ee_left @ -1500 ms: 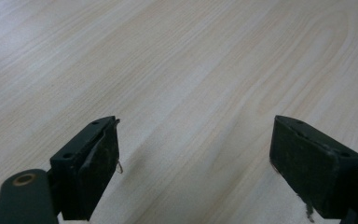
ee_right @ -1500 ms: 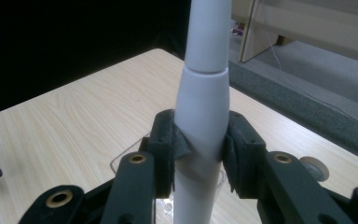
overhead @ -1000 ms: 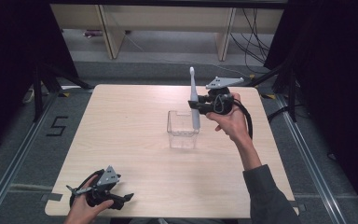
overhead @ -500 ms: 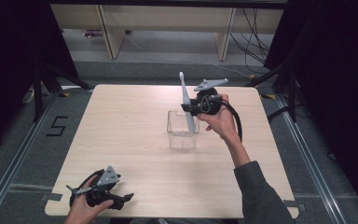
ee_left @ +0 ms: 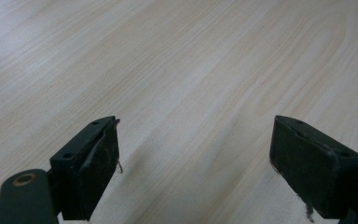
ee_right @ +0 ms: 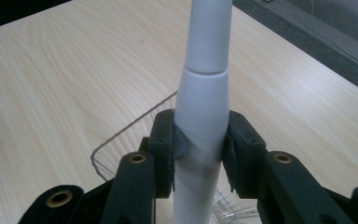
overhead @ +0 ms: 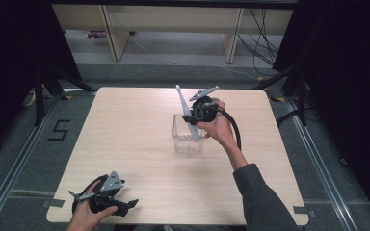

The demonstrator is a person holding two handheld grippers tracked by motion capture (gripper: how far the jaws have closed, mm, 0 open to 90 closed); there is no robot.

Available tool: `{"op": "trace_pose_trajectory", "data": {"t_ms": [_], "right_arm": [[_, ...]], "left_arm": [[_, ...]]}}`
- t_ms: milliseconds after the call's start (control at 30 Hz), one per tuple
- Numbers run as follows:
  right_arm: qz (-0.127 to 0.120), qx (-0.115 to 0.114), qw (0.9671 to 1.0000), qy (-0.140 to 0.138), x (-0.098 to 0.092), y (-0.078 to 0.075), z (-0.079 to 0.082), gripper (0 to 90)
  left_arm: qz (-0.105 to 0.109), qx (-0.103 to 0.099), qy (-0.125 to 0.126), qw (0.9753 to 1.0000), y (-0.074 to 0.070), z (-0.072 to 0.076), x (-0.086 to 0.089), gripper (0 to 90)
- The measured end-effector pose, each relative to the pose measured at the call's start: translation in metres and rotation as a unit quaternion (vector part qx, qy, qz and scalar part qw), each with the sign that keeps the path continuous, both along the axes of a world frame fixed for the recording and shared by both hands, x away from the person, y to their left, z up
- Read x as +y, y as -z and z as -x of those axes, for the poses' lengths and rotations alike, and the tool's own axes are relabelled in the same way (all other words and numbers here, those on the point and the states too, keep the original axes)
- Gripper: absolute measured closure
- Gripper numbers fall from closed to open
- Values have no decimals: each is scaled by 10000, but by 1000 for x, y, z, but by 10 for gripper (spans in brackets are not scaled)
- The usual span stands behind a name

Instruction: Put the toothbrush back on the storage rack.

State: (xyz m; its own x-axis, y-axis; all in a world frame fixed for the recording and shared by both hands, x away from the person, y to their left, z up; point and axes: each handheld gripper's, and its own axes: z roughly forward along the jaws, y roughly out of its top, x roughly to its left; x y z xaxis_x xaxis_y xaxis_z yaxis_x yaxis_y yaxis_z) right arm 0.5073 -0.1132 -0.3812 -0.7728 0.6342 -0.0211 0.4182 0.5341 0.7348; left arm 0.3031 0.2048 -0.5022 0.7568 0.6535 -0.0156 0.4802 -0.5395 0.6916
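Note:
A long white tapered rod (overhead: 185,109), shaped like an electric toothbrush handle, leans with its thin tip up and to the left. Its lower end reaches down into a clear square box (overhead: 188,144) at the table's middle. My right gripper (overhead: 193,118) is shut on the rod at the box's upper right rim. In the right gripper view the two jaws clamp the rod (ee_right: 205,70) on both sides, with the right gripper (ee_right: 198,140) just above the box's clear rim (ee_right: 121,135). My left gripper (overhead: 127,204) rests open at the table's near left corner. The left gripper (ee_left: 193,163) has bare wood between its jaws.
The light wooden table (overhead: 125,125) carries nothing else besides the box. Dark floor with metal rails runs along both sides. Shelving legs and cables stand beyond the far edge.
My right gripper has carried the rod leftward and down over the clear box, and the rod now leans more to the left. The left gripper has stayed put.

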Motion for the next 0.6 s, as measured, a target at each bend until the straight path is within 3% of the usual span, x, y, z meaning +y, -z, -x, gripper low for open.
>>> {"op": "trace_pose_trajectory", "data": {"t_ms": [167,200,267,300,367,600], "right_arm": [[209,153,9997,50,4,8,-3,673],[231,101,9997,36,4,10,-4,673],[223,243,9994,74,5,15,-4,673],[272,144,9995,18,5,18,-6,673],[343,375,9986,143,6,21,-4,673],[514,427,9977,110,8,26,-6,673]], "left_arm": [[-31,-28,36,10000,-1,0,1,154],[-30,-32,39,10000,-1,0,1,154],[-14,-24,28,10000,-1,0,0,153],[-32,-25,37,10000,-1,0,1,153],[-22,-10,16,10000,0,0,0,154],[-32,-33,44,10000,-1,0,1,153]]}}
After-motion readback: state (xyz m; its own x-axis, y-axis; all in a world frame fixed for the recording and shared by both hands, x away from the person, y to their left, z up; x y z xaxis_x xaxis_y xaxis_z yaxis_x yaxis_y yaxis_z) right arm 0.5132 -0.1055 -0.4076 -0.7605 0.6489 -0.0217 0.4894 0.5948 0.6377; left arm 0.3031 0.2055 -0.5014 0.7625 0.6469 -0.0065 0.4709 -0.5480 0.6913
